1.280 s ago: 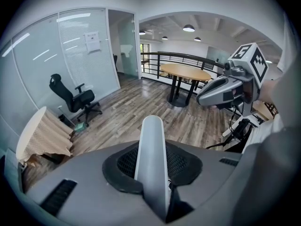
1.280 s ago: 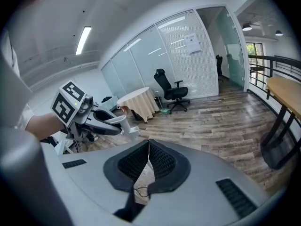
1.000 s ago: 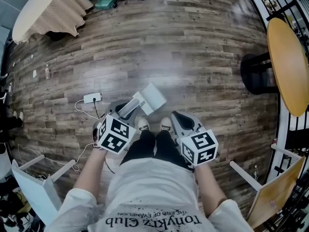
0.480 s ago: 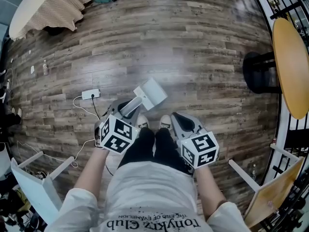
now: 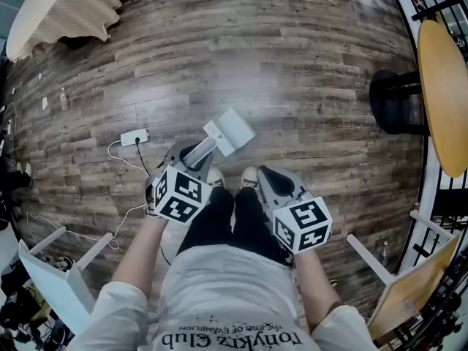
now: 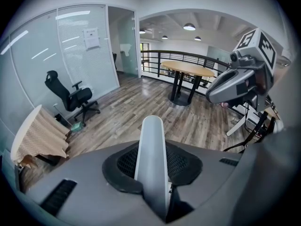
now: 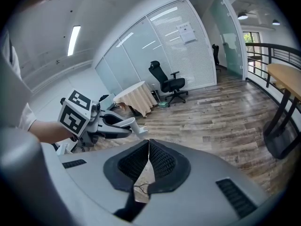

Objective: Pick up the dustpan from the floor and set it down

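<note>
One left claw (image 5: pixel 189 156) gripping dustpan (image 5: pixel 231 131) handle, right claw (image 5: pixel 268 177) clenched empty, wooden floor (image 5: pixel 292 79) wide ahead.

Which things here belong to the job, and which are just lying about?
Job: dustpan, gripped by its handle in the left claw; wooden floor.
Lying about: power strip with its cable; round wooden table; cloth-covered table; office chair; right claw, shut and empty.

Left claw (image 5: pixel 188 160) clamped on dustpan handle (image 6: pixel 152 140), right claw (image 7: pixel 148 148) closed, empty.
</note>
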### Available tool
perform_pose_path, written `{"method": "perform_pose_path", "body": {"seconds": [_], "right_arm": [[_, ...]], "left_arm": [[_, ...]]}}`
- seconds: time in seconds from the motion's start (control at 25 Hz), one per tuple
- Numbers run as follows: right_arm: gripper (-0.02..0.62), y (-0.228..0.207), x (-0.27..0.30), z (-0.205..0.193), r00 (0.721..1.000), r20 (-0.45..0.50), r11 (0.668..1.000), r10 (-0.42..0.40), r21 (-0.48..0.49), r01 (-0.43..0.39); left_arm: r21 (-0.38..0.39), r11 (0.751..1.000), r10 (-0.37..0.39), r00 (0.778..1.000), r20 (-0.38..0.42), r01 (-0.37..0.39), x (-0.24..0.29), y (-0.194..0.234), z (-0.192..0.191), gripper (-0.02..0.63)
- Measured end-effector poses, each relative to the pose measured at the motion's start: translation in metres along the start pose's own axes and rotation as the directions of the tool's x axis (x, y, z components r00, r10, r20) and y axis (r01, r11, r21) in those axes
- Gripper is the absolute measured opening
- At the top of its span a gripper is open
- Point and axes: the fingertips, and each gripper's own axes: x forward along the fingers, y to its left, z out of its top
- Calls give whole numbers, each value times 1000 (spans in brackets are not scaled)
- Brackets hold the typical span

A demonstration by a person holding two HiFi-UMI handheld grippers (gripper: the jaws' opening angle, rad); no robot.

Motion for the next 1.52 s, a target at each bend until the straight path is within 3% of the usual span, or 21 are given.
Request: {"method": "perform_pose_path", "body": {"seconds": [1.52], "right_arm": [[25,-40,17,-2,1000,-27,999,0,49,2]], "left_arm": [[-47,999,-26,999,-27,25,81,14,-1,115]]}}
